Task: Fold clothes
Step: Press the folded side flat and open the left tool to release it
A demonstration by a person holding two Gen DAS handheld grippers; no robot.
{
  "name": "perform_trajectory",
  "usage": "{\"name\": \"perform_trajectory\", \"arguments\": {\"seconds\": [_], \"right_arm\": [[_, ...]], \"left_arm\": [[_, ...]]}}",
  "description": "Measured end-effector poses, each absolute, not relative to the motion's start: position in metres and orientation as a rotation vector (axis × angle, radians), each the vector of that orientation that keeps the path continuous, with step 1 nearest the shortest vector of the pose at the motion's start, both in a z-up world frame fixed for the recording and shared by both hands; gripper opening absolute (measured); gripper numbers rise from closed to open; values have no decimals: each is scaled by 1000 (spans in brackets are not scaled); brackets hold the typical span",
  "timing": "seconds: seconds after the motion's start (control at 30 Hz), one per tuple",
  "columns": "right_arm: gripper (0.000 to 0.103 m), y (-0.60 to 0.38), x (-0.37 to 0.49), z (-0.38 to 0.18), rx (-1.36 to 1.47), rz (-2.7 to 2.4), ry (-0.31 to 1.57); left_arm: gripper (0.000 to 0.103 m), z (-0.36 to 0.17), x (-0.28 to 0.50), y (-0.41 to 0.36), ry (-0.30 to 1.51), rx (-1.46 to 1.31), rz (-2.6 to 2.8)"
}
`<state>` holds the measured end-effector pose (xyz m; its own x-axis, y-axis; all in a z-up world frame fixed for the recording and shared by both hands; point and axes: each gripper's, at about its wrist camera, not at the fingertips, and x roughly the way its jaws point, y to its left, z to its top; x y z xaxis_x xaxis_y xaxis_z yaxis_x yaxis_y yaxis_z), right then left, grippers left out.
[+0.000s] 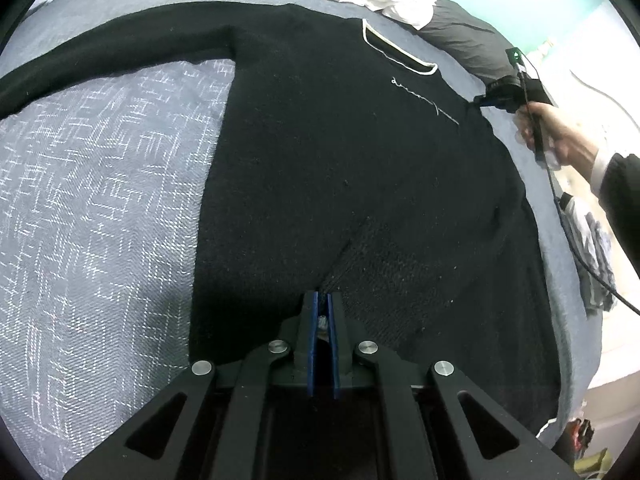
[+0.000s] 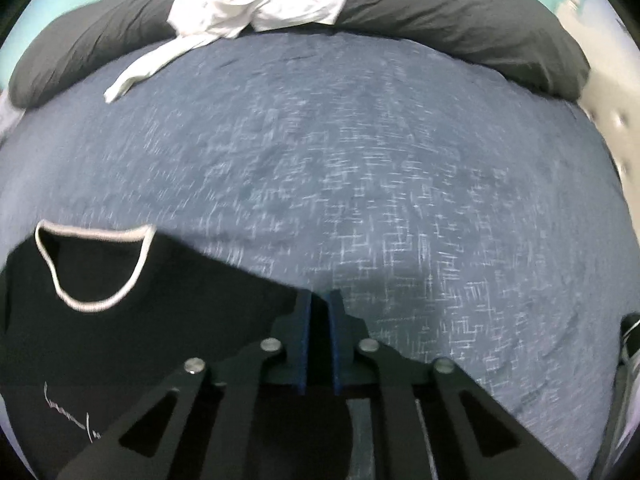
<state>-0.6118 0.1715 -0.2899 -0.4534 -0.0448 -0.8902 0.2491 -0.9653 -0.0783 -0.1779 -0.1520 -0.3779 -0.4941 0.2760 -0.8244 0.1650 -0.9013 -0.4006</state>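
Tools first: we see our left tool (image 1: pixel 323 300) with its blue pads pressed together on the hem of the black sweater (image 1: pixel 360 168), where one corner of the knit is turned back to show its coarser underside. Our right tool (image 2: pixel 319 300) has its pads drawn close as well, pinching the sweater's shoulder edge just where black cloth meets the bed cover.

From the left wrist view we take in nearly the whole garment: it lies flat on the bed, one sleeve (image 1: pixel 112 52) stretched out long toward the left, the white-trimmed neckline (image 1: pixel 400 54) at the far end and a thin white script across the chest. That view also catches the right hand (image 1: pixel 560 136) gripping its tool at the sweater's far shoulder, with a black cable trailing from it.

From the right wrist view we get only the neckline, the script and the shoulder; the sleeve and hem are out of sight.

Beneath everything spreads the blue bed cover (image 2: pixel 380 184) with its pale broken-line weave. A dark grey pillow (image 2: pixel 460 16) lies along the far edge, with a crumpled white garment (image 2: pixel 260 4) resting on it. Beyond that we see a pale turquoise wall (image 1: pixel 600 28).
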Motion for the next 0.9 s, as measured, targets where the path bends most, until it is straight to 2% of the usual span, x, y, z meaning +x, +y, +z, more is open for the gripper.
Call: {"name": "perform_trajectory", "arguments": {"seconds": [0.03, 0.1, 0.2, 0.37, 0.6, 0.8, 0.9], "right_arm": [[0, 172, -614, -291, 1540, -2537, 305], [0, 178, -619, -292, 1548, -2574, 323], [0, 192, -623, -288, 1515, -2562, 153], [1, 202, -615, -274, 1426, -2564, 55], [1, 195, -587, -266, 1388, -2524, 104], [1, 200, -553, -262, 1325, -2461, 36], [1, 196, -556, -261, 1345, -2453, -3]], "left_arm": [[5, -378, -178, -152, -678, -1544, 2570], [5, -379, -179, -153, -679, -1546, 2568], [5, -379, -182, -152, -678, -1549, 2568], [5, -380, -184, -150, -685, -1548, 2567], [5, -381, -183, -151, -707, -1544, 2565], [6, -380, -177, -151, -731, -1522, 2581], [12, -375, -177, -152, -737, -1506, 2596]]}}
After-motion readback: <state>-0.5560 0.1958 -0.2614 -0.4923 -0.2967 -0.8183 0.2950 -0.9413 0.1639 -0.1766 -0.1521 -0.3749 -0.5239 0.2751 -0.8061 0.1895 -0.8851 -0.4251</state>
